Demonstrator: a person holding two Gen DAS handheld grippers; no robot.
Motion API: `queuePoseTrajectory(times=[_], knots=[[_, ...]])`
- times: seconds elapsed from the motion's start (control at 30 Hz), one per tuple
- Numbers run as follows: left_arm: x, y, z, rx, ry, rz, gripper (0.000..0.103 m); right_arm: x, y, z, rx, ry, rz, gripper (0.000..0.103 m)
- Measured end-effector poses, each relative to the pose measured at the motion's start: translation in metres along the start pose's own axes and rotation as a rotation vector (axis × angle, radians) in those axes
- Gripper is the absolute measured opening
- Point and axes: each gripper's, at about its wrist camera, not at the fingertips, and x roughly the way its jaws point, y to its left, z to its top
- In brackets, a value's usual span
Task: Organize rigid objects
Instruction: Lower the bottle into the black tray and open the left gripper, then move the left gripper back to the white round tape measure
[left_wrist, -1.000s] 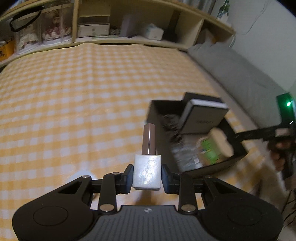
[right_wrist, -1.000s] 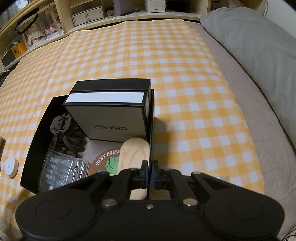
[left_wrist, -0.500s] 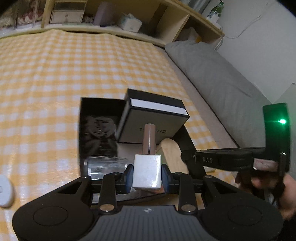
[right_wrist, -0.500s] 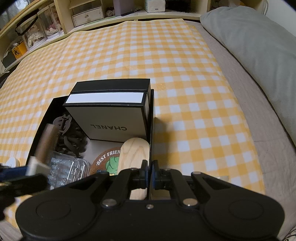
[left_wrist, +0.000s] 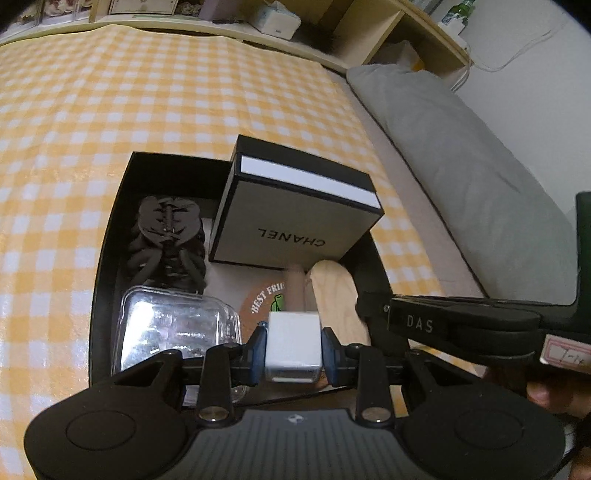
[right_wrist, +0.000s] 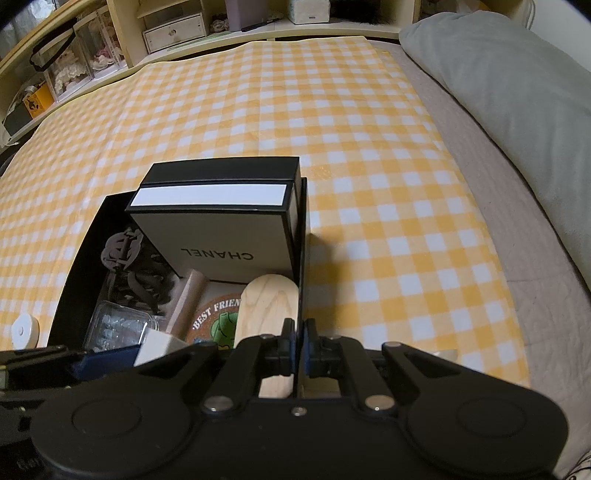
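**Bottle held over the black box**

The left hand-held gripper (left_wrist: 292, 352) clamps a nail-polish bottle (left_wrist: 291, 347) by its white block, brown cap pointing forward, above the open black box (left_wrist: 110, 240) on the checked bed. The right hand-held gripper (right_wrist: 298, 341) is closed, pinching the box's right wall beside a wooden piece (right_wrist: 267, 314).

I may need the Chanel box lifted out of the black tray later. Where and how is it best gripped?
Grip the Chanel box across its top edge, on the black-and-white lid band, coming from above. It leans tilted against the black tray wall with that edge highest and free, while its lower edge sits among the wooden piece and coaster. Likely wide for the jaws.
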Motion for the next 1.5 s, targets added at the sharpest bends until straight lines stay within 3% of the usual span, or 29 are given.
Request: queuePoseTrajectory(times=[0.37,0.73,0.93,1.17,1.5], knots=[[-0.006,-0.009,-0.003,0.047,0.03,0.01,0.074,0.001,-0.001,0.0,0.003,0.0,0.001,0.005],[-0.024,-0.015,-0.008,0.12,-0.011,0.018,0.101,0.001,-0.001,0.0,0.005,0.0,0.002,0.005],[-0.049,-0.011,-0.012,0.198,-0.063,0.05,0.103,0.001,-0.001,0.0,0.006,0.0,0.003,0.005],[-0.083,0.008,-0.002,0.223,-0.111,0.077,0.103,0.001,-0.002,0.0,0.007,0.0,0.003,0.005],[-0.116,0.074,0.011,0.237,-0.131,0.23,0.103,0.001,-0.001,0.0,0.006,0.0,0.003,0.005]])
